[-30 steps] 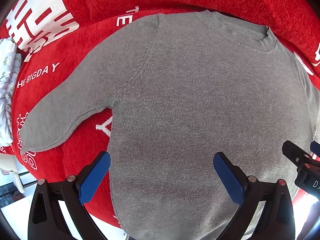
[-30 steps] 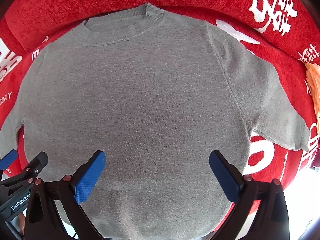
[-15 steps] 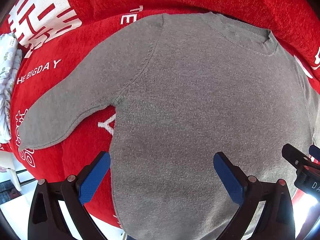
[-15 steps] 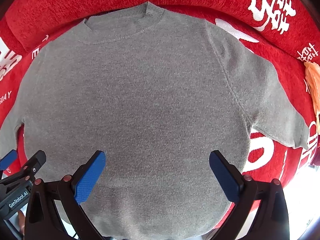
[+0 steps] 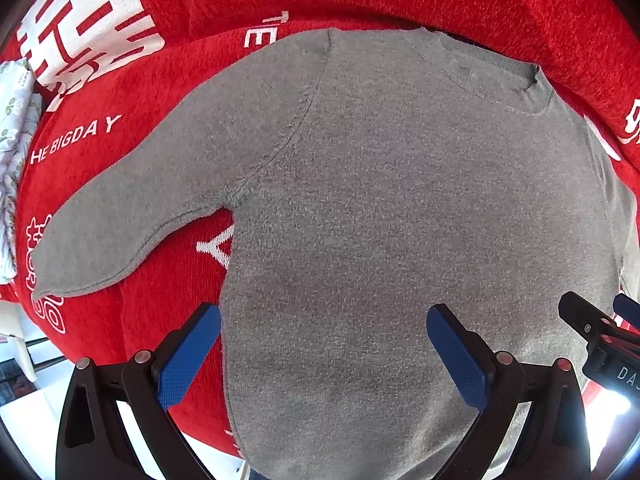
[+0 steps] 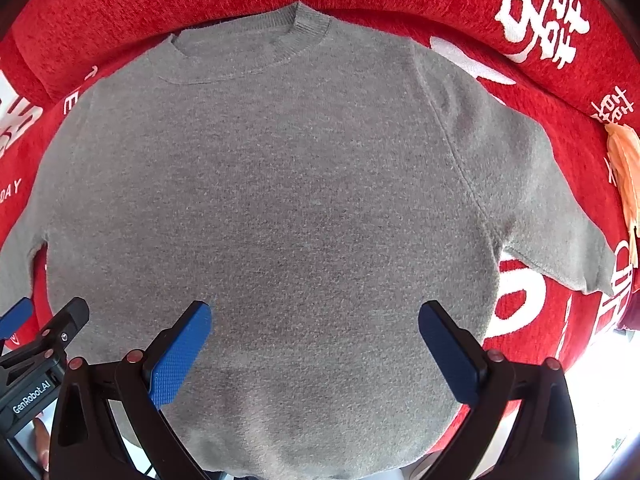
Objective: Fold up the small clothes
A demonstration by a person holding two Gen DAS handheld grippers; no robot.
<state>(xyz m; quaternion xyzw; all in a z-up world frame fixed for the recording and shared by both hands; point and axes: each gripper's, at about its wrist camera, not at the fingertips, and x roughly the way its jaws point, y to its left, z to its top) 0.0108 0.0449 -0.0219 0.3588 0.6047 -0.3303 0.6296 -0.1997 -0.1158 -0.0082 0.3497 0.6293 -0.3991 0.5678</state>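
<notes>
**Grey sweater spread flat, no fold started**

Largest first: the red plush cover with white printed lettering (image 5: 120, 168) fills both views, and I cannot tell whether a sofa, a bed or something else lies under it, so I name only the cover. Spread face up on it lies the small grey knitted crew-neck sweater (image 6: 288, 200), body flat, neckline at the far side from my tongs and hem at the near edge, just under them. I judge the task to be at its very start: the sweater is laid out and smoothed, but I see no fold in it. Both sleeves and the body remain to be folded.

The left sleeve (image 5: 132, 220) stretches out ahead and to the left of my left tongs (image 5: 324, 354), lying on the cover with its cuff far out to the side. The right sleeve (image 6: 532, 208) angles away ahead and to the right of my right tongs (image 6: 316, 350).

Both tongs stand spread wide and hold nothing. Each pair hangs over the lower body of the sweater, near the hem; whether the tips touch the knit I cannot tell. The left pair straddles the sweater's left side seam, one blue pad (image 5: 188, 356) over red cover, the other over grey knit. The right pair sits wholly over grey.

Smallest: a pale floral cloth (image 5: 14, 136) at the far left edge, and a peach-coloured cloth (image 6: 624, 168) at the far right, both well apart from the sweater.
</notes>
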